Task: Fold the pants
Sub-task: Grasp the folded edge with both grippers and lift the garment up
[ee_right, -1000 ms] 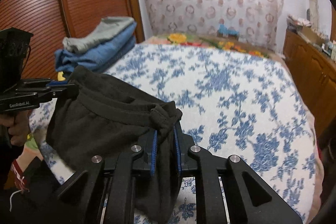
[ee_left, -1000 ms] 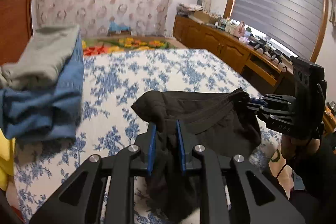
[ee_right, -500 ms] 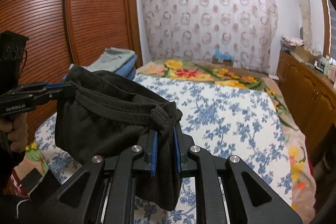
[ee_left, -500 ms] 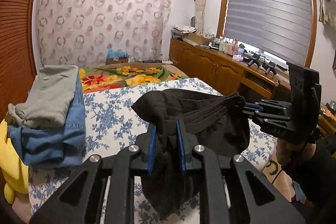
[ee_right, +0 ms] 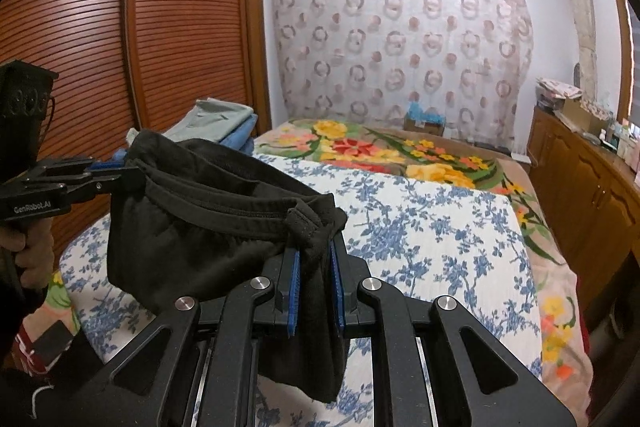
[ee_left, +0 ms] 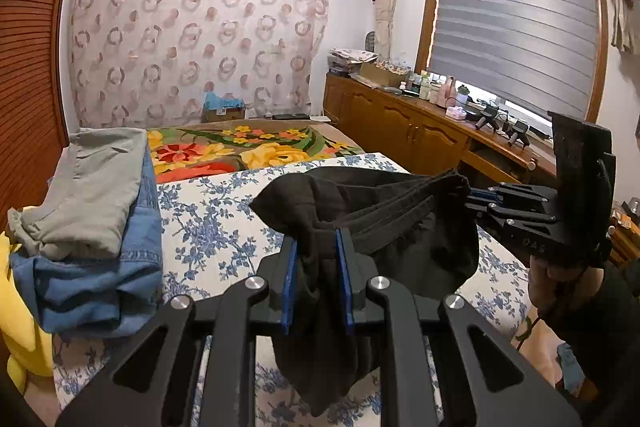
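The black pants hang in the air above the bed, stretched by the waistband between both grippers. My left gripper is shut on one bunched end of the waistband, blue pads pressed into the cloth. In the right wrist view the pants sag like a pouch, and my right gripper is shut on the other end. Each gripper shows in the other's view: the right gripper at the right, the left gripper at the left. The legs hang below, partly hidden by the gripper bodies.
A bed with a blue-flowered white sheet lies below. Folded grey and blue denim clothes are stacked at its left side, near a yellow cushion. A wooden wardrobe stands left, a cluttered wooden sideboard right.
Both grippers have risen with the pants, lifting them clear of the bed. The views have tilted up, showing more of the walls and curtain.
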